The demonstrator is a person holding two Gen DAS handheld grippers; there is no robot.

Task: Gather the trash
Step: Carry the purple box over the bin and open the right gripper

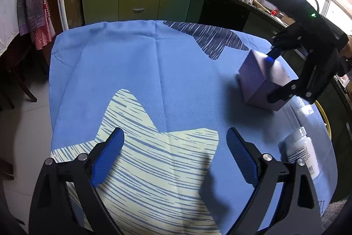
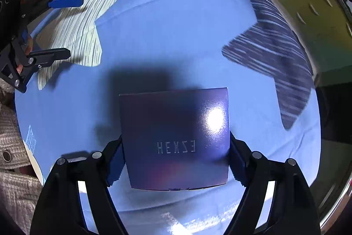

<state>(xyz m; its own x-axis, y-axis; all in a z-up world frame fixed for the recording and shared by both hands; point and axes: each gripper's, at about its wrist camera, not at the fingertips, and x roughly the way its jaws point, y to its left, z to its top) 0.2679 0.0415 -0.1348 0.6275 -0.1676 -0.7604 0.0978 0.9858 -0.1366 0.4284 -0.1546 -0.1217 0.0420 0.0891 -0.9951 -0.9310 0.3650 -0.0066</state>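
Note:
A glossy purple box point(image 2: 176, 124) with silver lettering on its top stands on the blue tablecloth point(image 2: 165, 36). My right gripper point(image 2: 176, 158) points down over it, and its blue pads point(image 2: 115, 160) lie against the box's two opposite sides. In the left wrist view the same box point(image 1: 257, 78) sits at the right of the table, with the right gripper point(image 1: 272, 78) straddling it from above. My left gripper point(image 1: 175, 142) hovers open over the pale leaf print, nothing between its fingers. A white pill bottle point(image 1: 302, 151) lies just right of it.
The round table point(image 1: 66, 41) drops off at its left edge to a tiled floor. Green kitchen cabinets point(image 1: 138, 1) and a cluttered counter stand behind. A yellow rim point(image 1: 324, 111) shows past the table's right edge. A person's grey knitted sleeve point(image 2: 13, 147) is at the left.

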